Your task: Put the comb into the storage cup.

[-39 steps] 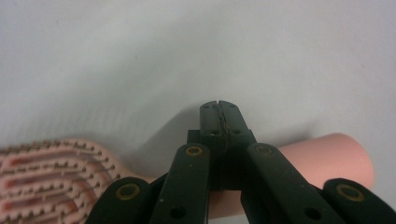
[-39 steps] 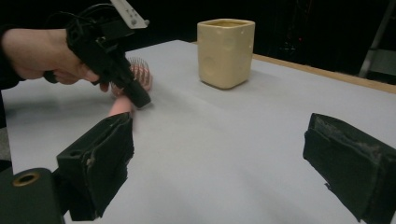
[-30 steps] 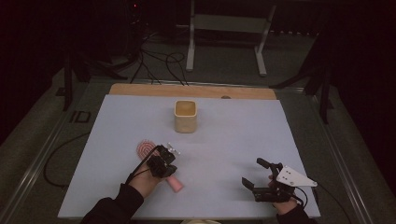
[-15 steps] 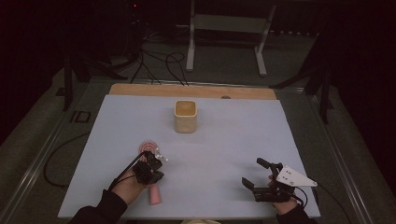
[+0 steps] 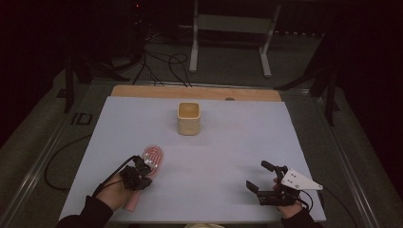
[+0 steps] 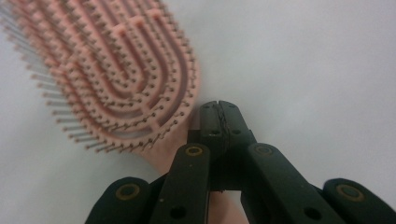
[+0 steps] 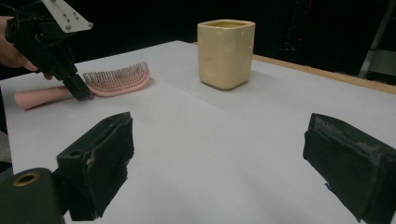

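A pink hairbrush (image 5: 153,156) lies bristles-up on the white table sheet (image 5: 228,152) at the front left, its handle (image 5: 130,202) pointing toward the person. My left gripper (image 5: 148,167) is shut with nothing between its jaws. In the left gripper view its tips (image 6: 219,112) rest against the hairbrush (image 6: 116,79) at the neck. My right gripper (image 5: 259,175) stands open at the front right, nothing between its fingers. Its own view shows the left gripper (image 7: 79,91) touching the hairbrush (image 7: 116,79).
A cream square cup (image 5: 188,118) stands upright at the middle back of the sheet, seen also as the cup (image 7: 226,51) in the right gripper view. A wooden strip (image 5: 195,92) runs along the far edge. Cables and a metal stand lie on the floor beyond.
My left gripper has moved left along the table's front, still shut. The hairbrush has turned with it: its handle swung from pointing front-right to front-left. The right gripper has kept still.
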`<state>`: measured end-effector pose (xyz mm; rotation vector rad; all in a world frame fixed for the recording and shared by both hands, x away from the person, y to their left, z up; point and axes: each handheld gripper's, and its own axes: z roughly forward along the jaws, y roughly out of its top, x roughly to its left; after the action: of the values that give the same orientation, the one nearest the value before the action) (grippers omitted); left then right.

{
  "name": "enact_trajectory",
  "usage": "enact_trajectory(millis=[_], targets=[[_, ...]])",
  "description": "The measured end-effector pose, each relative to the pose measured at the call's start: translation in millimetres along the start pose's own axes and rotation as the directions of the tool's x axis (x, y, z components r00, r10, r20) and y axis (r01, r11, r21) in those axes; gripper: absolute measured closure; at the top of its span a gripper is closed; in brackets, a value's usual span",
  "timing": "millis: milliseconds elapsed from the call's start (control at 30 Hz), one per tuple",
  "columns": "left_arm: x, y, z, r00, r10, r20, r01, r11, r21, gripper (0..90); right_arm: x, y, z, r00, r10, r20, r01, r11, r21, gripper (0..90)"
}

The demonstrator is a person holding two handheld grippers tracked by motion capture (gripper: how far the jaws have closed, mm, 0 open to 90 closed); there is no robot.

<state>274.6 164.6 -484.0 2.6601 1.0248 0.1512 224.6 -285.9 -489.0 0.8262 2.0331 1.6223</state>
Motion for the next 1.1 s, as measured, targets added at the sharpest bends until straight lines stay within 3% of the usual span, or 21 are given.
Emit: enact_trajectory(millis=[367, 767, 1100], targets=[[9.3, -12.1, -5.3, 0.9999, 0.000, -0.016, 0.000, 0.9991, 0.042, 90.0, 0.1, -0.2, 0.6, 1.0000, -0.001, 0.000, 0.001, 1.000, 0.001, 8.5], [9.6, -15.2, -16.4, 0.9999, 0.011, 0.001, -0.011, 0.9994, 0.032, 90.0, 0.3, -0.2, 0.8, 1.0000, 0.002, -0.001, -0.002, 1.000, 0.002, 8.6], [6.0, -19.1, -38.2, 0.9998, 0.017, -0.006, -0.017, 0.9996, 0.022, 90.0, 0.4, -0.3, 1.3, 1.0000, 0.002, -0.001, -0.002, 1.000, 0.003, 8.5]])
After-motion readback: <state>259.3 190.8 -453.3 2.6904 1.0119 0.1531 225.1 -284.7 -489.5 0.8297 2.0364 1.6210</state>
